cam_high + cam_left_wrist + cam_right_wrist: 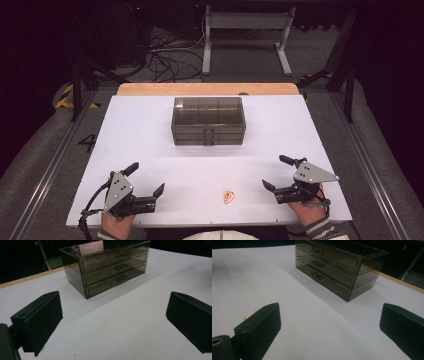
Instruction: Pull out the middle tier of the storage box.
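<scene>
High view first, from left to right: the left gripper [145, 178] rests near the front edge of the white surface [150, 130], and its jaws stand wide apart with nothing between them. Next comes a small orange-pink thing [229, 196], lying flat near the front edge between the two grippers. It is too small to tell what it is. The right gripper [276, 172] sits just past it, jaws wide apart and empty too. Farther back, in the middle, stands a smoky see-through drawer box [208, 121].

I think the small thing is very light and thin. It may be easy to crush or flick away, so a soft pinch on its two sides, from above, looks best. I think the drawer box is hard and slippery plastic, and its little handles are the place to pull.

Left gripper view shows the three drawers [113, 267] and their handles up close. Right gripper view shows a bit of the small thing [246, 318] peeking out beside the gripper's own jaw, very close to it.
</scene>
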`<state>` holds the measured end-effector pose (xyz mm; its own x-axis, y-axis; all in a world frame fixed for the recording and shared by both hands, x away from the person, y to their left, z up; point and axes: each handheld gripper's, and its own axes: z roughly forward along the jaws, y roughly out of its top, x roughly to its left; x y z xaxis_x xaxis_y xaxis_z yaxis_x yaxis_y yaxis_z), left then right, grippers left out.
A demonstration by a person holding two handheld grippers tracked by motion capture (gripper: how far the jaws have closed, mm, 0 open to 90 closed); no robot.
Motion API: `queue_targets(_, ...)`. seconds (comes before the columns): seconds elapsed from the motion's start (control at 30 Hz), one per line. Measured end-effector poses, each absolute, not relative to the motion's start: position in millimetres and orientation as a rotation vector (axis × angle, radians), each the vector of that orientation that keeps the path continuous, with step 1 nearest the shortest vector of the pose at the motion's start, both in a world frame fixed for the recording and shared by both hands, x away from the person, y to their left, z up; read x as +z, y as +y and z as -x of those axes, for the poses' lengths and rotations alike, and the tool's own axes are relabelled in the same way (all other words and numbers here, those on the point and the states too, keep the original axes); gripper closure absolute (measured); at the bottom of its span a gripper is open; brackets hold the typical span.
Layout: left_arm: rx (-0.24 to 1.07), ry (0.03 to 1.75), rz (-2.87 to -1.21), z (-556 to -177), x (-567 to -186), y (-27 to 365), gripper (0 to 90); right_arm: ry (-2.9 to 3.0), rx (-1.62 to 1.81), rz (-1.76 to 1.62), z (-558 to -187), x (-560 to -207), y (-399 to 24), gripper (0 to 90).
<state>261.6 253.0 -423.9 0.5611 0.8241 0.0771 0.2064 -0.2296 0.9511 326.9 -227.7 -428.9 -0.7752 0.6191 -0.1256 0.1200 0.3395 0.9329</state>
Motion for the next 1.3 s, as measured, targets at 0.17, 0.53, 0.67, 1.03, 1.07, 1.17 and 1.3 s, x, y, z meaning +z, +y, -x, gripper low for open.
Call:
queue_targets(0.17,0.729,0.860,-1.741,-261,-424,252,1.6,2.155,1.418,-0.646,-326,-428,-228,5.1)
queue_targets(0.53,0.743,0.854,-1.735,-261,-423,252,1.9,2.164,1.390,-0.640,-325,-426,-225,6.3)
queue_targets(0.67,0.738,0.858,-1.737,-261,-423,253,1.9,2.167,1.390,-0.639,-326,-424,-225,7.4)
queue_targets(1.03,0.745,0.866,-1.742,-260,-423,253,1.9,2.208,1.364,-0.627,-332,-415,-214,9.7)
queue_targets(1.07,0.745,0.866,-1.742,-260,-423,253,1.9,2.211,1.366,-0.627,-332,-414,-212,9.8)
queue_targets(1.17,0.745,0.866,-1.742,-260,-423,253,1.9,2.221,1.362,-0.621,-334,-411,-208,9.9)
queue_targets(1.3,0.743,0.865,-1.744,-260,-423,253,1.9,2.236,1.366,-0.616,-337,-409,-202,9.9)
